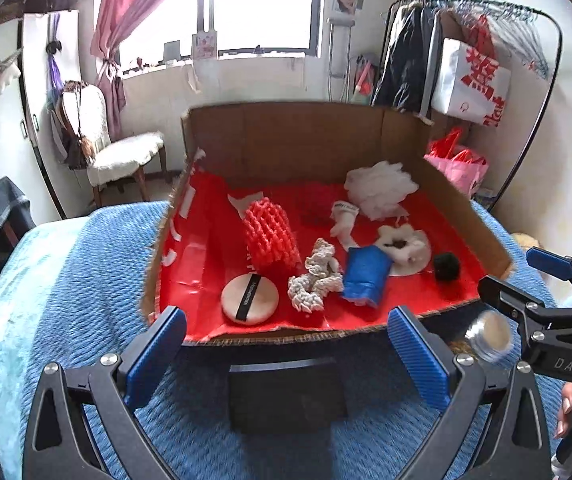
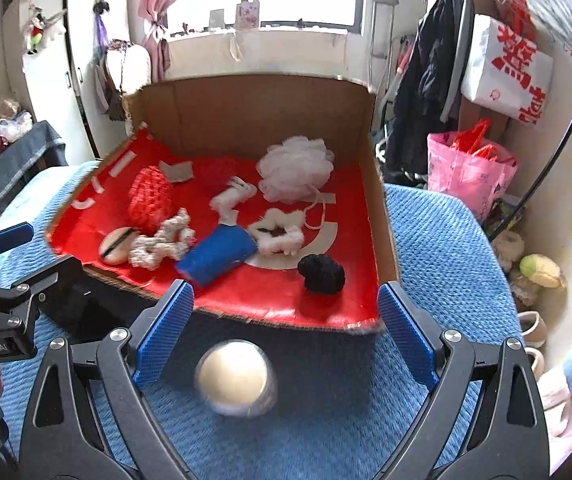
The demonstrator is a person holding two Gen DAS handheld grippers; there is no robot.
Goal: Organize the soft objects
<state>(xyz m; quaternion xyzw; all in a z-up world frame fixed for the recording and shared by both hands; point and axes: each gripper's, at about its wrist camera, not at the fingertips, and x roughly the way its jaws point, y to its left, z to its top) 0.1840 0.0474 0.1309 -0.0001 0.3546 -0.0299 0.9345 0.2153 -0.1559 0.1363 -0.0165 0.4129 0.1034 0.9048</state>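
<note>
An open cardboard box (image 1: 297,140) with a red lining stands on a blue blanket. Inside lie a red foam net (image 1: 272,238), a round powder puff (image 1: 249,298), a white knitted rope (image 1: 317,276), a blue cloth roll (image 1: 365,276), a fluffy white ring (image 1: 399,244), a black pom-pom (image 1: 445,266) and a white mesh puff (image 1: 379,188). My left gripper (image 1: 287,320) is open just before the box's near edge, with a dark flat block (image 1: 286,392) on the blanket below it. My right gripper (image 2: 286,290) is open too, above a blurred round cream jar (image 2: 238,378).
The blue blanket (image 2: 437,232) covers the bed around the box. A chair (image 1: 126,156) stands at the left, a clothes rack with a white bag (image 1: 469,80) and a pink bag (image 2: 465,172) at the right. Plush toys (image 2: 541,270) lie on the floor.
</note>
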